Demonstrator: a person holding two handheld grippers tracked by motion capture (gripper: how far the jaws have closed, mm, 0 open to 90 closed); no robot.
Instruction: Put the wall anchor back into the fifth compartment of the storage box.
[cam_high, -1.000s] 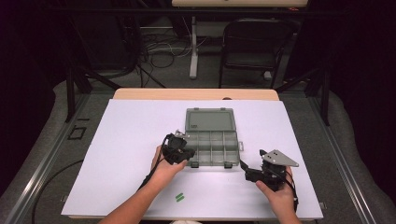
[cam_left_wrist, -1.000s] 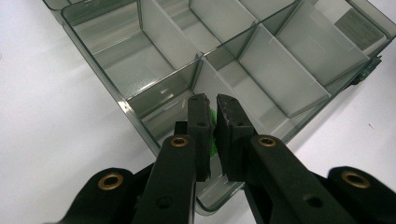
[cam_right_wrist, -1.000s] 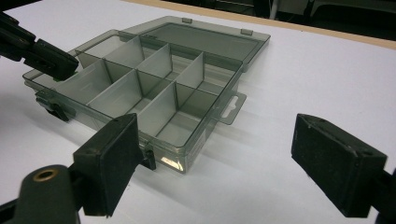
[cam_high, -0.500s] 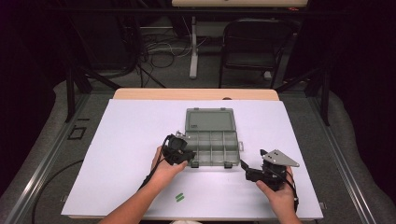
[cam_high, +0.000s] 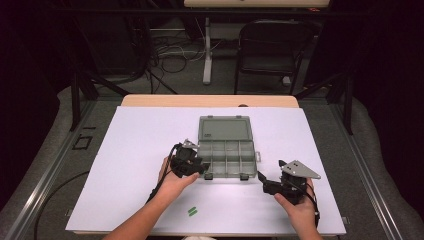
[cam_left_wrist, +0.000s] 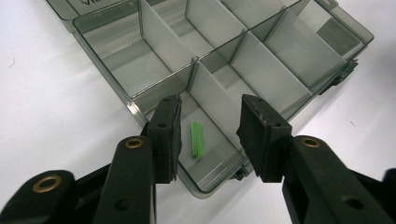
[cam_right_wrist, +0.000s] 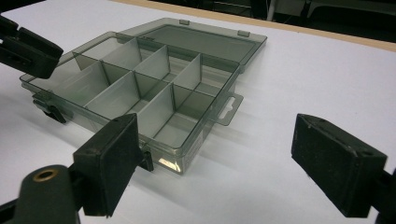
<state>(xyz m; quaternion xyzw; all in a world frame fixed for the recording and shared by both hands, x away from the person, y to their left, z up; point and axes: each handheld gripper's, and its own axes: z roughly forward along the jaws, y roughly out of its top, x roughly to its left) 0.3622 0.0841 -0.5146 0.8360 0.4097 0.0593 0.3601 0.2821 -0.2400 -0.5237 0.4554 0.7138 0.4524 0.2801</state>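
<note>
A smoky clear compartment box (cam_high: 227, 150) lies open mid-table, its lid flat behind it. My left gripper (cam_high: 201, 170) hovers over its front-left corner compartment. Its jaws have just been opening and stand open (cam_left_wrist: 210, 135), pads touching nothing. Beneath them a small bundle of green sticks (cam_left_wrist: 197, 139) lies on that compartment's floor. My right gripper (cam_high: 263, 181) rests on the table right of the box's front corner, its jaws wide open and empty (cam_right_wrist: 219, 140), pointing at the box (cam_right_wrist: 140, 88). The left gripper's jaw (cam_right_wrist: 28, 46) shows beyond the box.
A second green piece (cam_high: 192, 211) lies on the white table cover (cam_high: 125, 150) near the front edge, beside the left forearm. A wooden table edge (cam_high: 210, 101) runs behind the cover. A chair (cam_high: 272, 50) and cables stand on the floor beyond.
The left gripper's jaws have spread apart over the box's corner compartment. Both hands stay about where they were, and the box has not moved.
</note>
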